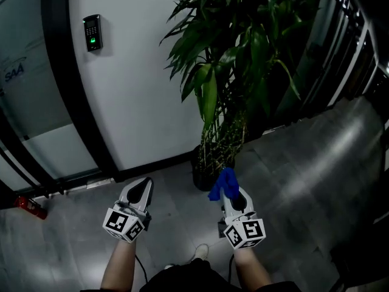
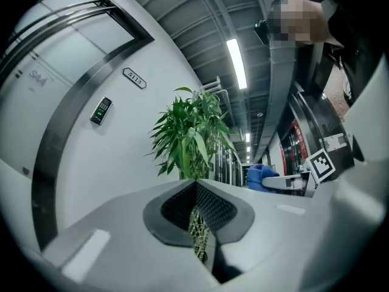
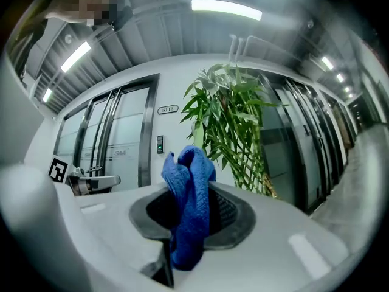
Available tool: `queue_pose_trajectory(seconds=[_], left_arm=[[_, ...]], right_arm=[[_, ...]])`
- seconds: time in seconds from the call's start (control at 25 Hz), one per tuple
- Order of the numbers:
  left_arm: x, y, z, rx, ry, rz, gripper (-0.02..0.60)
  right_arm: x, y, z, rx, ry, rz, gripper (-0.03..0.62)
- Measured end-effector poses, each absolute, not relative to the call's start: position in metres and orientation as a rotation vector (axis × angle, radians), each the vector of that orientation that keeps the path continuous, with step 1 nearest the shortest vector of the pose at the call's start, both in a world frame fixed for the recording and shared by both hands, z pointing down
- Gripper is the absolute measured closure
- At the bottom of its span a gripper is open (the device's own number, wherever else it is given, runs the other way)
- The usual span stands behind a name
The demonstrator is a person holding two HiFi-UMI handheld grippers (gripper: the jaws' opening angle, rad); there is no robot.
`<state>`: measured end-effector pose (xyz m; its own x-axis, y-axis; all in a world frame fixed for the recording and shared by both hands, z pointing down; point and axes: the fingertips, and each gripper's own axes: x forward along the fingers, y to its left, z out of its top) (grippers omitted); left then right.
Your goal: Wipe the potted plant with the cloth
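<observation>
A tall potted plant [image 1: 234, 53] with long green leaves stands in a dark pot [image 1: 203, 176] against the white wall; it also shows as the plant [image 2: 189, 135] ahead of the left gripper and the plant [image 3: 234, 123] ahead of the right one. My right gripper [image 1: 230, 190] is shut on a blue cloth [image 1: 223, 183], held low just right of the pot; the cloth [image 3: 189, 208] bunches up between its jaws. My left gripper [image 1: 140, 190] is shut with nothing in it, left of the pot and apart from it.
A card reader [image 1: 92, 32] hangs on the wall beside a dark-framed glass door [image 1: 36, 126]. A red object [image 1: 29, 205] lies on the floor at the left. Glass panels with dark frames [image 1: 340, 47] stand right of the plant. The person's shoe [image 1: 199, 252] shows below.
</observation>
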<state>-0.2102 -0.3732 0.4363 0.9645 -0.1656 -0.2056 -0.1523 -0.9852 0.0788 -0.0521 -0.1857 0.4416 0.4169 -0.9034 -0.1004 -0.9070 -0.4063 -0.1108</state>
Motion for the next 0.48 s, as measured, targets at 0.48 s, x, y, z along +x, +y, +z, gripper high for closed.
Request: queue_pose_trajectory(seconds=[0.48], left_arm=[[-0.245, -0.346, 0.445, 3.033, -0.133, -0.316, 0.575]], right_arm=[[-0.097, -0.121, 0.433, -2.647, 1.490, 0.086, 0.503]])
